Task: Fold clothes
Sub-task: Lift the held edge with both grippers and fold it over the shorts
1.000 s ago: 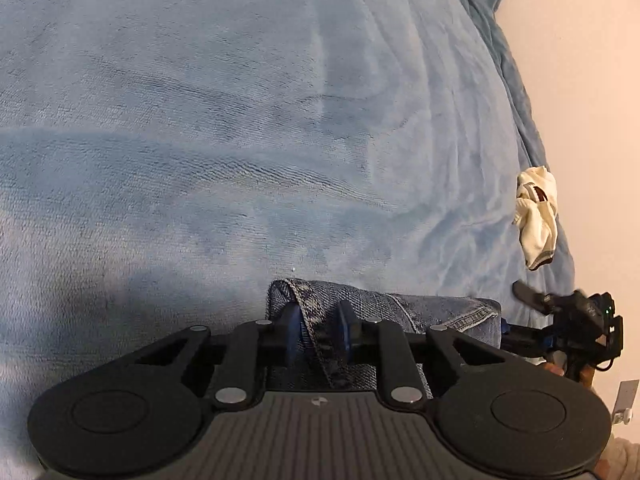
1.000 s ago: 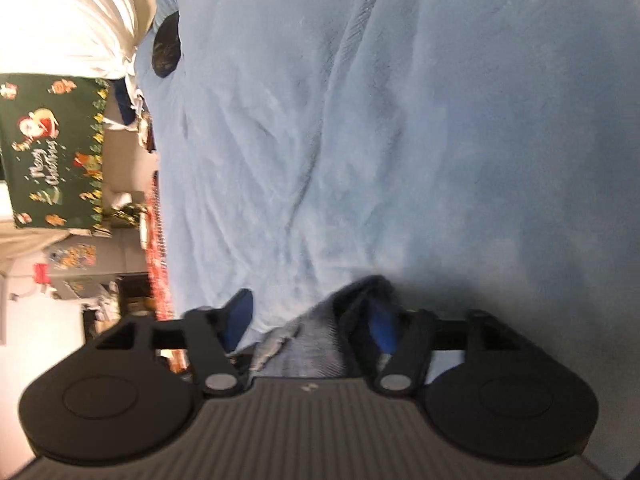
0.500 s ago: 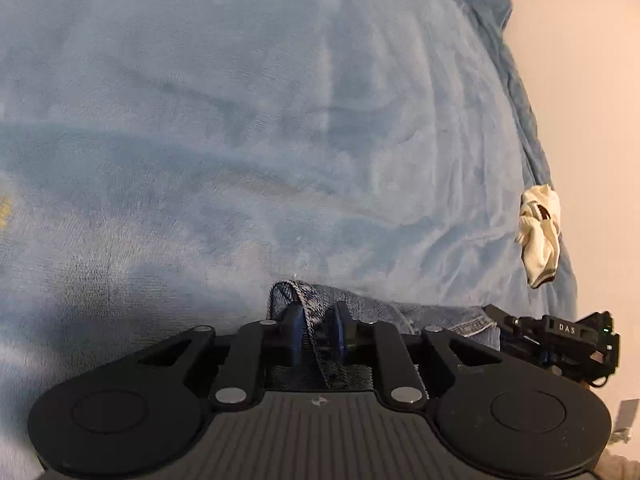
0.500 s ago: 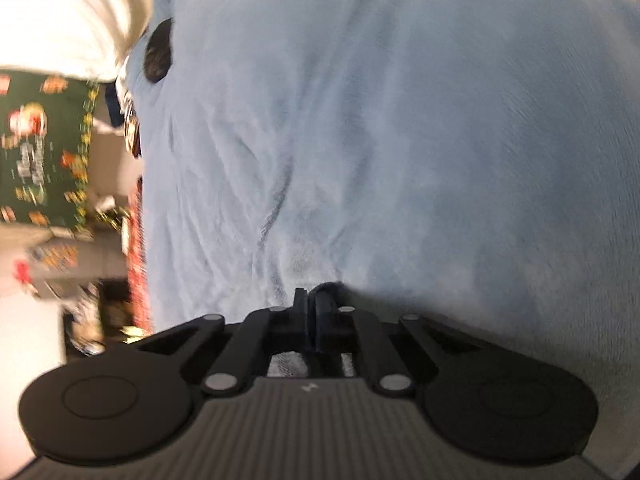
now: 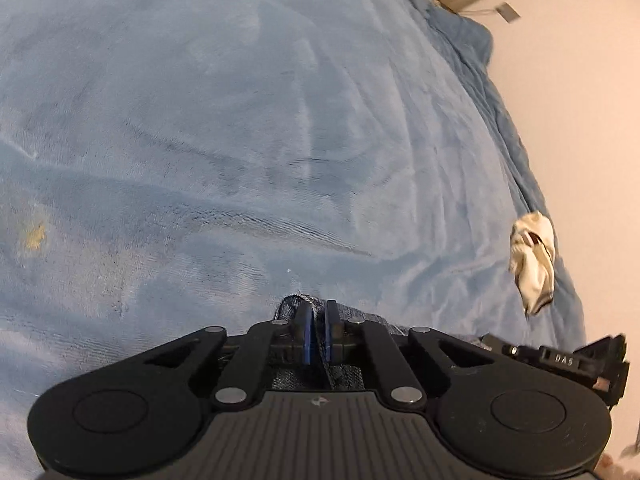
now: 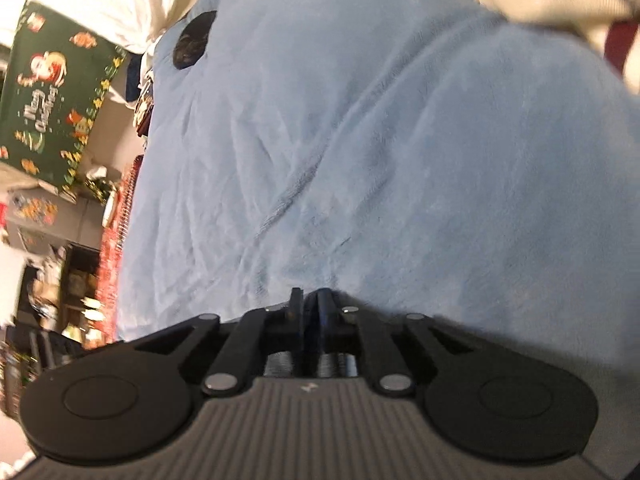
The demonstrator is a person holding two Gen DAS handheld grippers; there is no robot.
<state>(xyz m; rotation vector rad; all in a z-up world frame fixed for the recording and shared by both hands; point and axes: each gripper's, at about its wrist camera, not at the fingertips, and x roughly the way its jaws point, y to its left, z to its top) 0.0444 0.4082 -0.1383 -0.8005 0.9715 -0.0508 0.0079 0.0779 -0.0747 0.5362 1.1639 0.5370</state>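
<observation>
My left gripper (image 5: 316,312) is shut on the edge of a pair of blue denim jeans (image 5: 360,318), whose fabric bunches out between the fingers and trails right, low over the blue blanket (image 5: 240,120). My right gripper (image 6: 309,304) is shut on another part of the jeans (image 6: 310,308), of which only a dark sliver shows between the fingers. The right gripper also shows at the right edge of the left wrist view (image 5: 560,360). Most of the jeans are hidden under the grippers.
A crumpled cream garment (image 5: 534,258) lies at the blanket's right edge near a pale wall (image 5: 580,120). A dark round object (image 6: 194,40) lies far off on the blanket. A green Christmas hanging (image 6: 48,92) and room clutter stand past the bed's left edge.
My right gripper has closed from open onto the jeans. Both grippers have moved forward over the blanket with the denim. The left grip has tightened.
</observation>
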